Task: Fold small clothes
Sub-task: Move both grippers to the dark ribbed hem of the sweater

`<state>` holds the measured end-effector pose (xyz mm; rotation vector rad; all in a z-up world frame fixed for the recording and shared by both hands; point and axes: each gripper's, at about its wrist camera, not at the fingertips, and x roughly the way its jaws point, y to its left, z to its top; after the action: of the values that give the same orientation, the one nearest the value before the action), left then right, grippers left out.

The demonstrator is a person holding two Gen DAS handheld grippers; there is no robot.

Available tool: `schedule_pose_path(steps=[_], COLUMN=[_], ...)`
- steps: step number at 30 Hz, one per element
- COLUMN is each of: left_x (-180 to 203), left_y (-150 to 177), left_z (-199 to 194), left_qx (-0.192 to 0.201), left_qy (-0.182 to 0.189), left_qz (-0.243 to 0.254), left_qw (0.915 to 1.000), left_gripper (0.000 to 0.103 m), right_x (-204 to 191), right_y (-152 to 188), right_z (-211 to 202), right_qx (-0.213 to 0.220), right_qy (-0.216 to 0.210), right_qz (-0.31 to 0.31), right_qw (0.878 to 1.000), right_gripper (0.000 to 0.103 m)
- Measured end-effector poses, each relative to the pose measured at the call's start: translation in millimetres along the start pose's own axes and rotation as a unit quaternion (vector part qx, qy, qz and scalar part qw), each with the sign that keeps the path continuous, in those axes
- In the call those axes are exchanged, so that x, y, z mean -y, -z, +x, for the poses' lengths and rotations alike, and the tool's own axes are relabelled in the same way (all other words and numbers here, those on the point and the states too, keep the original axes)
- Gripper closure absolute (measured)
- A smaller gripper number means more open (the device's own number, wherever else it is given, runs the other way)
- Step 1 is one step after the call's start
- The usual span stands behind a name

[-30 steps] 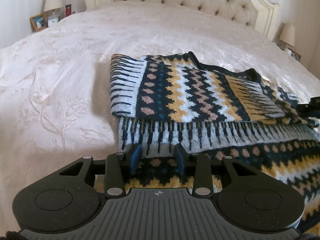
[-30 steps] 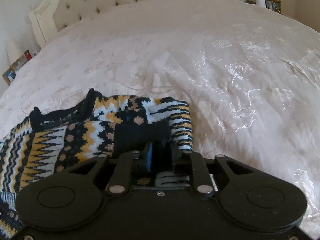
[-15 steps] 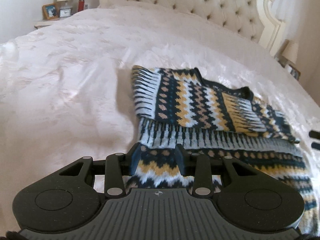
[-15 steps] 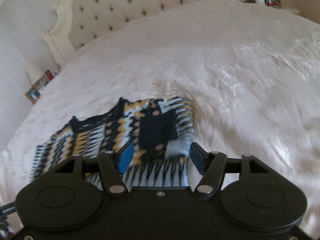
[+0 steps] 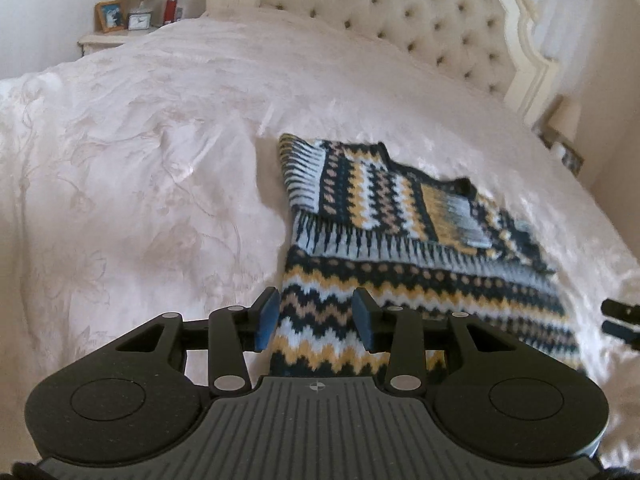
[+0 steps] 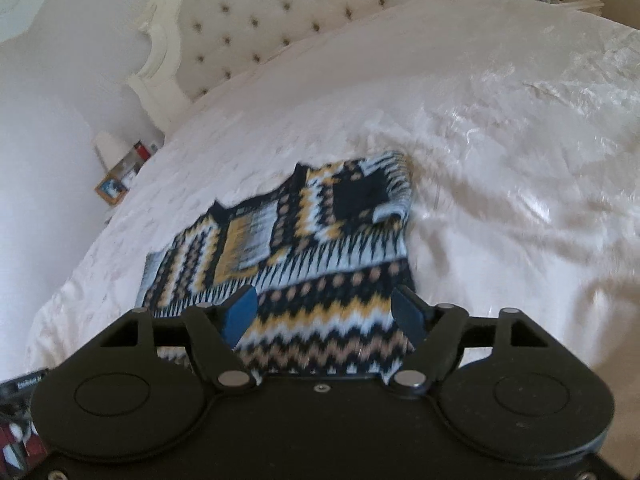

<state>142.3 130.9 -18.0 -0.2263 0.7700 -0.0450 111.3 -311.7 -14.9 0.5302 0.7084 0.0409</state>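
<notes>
A knitted sweater (image 5: 400, 216) patterned in navy, yellow, white and tan lies flat on the bed, its sleeves folded in across the upper part. In the right wrist view the sweater (image 6: 304, 240) runs from the middle down to the gripper. My left gripper (image 5: 316, 312) hovers above the hem's left corner with its jaws opening. No cloth is pinched; the knit only shows through the gap. My right gripper (image 6: 324, 312) hangs over the hem's right part, jaws opening wide, nothing between the pads. The right gripper's fingertips (image 5: 620, 316) also poke in at the left wrist view's right edge.
A pale floral bedspread (image 5: 140, 160) covers the whole bed. A tufted cream headboard (image 5: 400, 20) stands behind. A nightstand (image 5: 112, 38) at far left carries a lamp, a framed photo, a clock and a red item. Another lamp (image 5: 568, 116) stands at the right.
Both grippers have pulled back and up from the sweater. The right gripper let go of the dark folded sleeve and spread its jaws wide. The left jaws widened a little.
</notes>
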Motion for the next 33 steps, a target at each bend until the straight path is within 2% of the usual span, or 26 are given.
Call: schedule_pose_path(steps=[6,12,21,28,33], left_x=[1.3,-5.8,-6.3,-8.3,-12.4], left_y=[24.2,53.0,73.2,85.2,93.1], left_z=[12.1,23.5,8.5,-5.6,-14.4], left_qx=[-0.03,-0.067,-0.08,-0.112,-0.146], left_qy=[0.001,-0.013,0.002,0.028,0.056], left_qz=[0.006,0.009,0.029,0.028,0.013], left_qw=[0.9995,0.9976,0.9964,0.993,0.9876], left_gripper=[0.064,0.064,0.058,0.051,0.047], right_x=[0.4,10.2,26.0,23.7,20.8], right_y=[22.4,56.0,81.2,90.4,97.2], right_z=[8.8,17.8,-2.5,-19.6,-27.8], right_qx=[-0.026,-0.066,-0.088,-0.116,-0.142], right_qy=[-0.002,0.041,0.051,0.046,0.036], right_qz=[0.009,-0.009,0.021,0.031,0.032], right_qw=[1.0,0.997,0.995,0.992,0.989], right_gripper=[0.026,0.027,0.023,0.017,0.012])
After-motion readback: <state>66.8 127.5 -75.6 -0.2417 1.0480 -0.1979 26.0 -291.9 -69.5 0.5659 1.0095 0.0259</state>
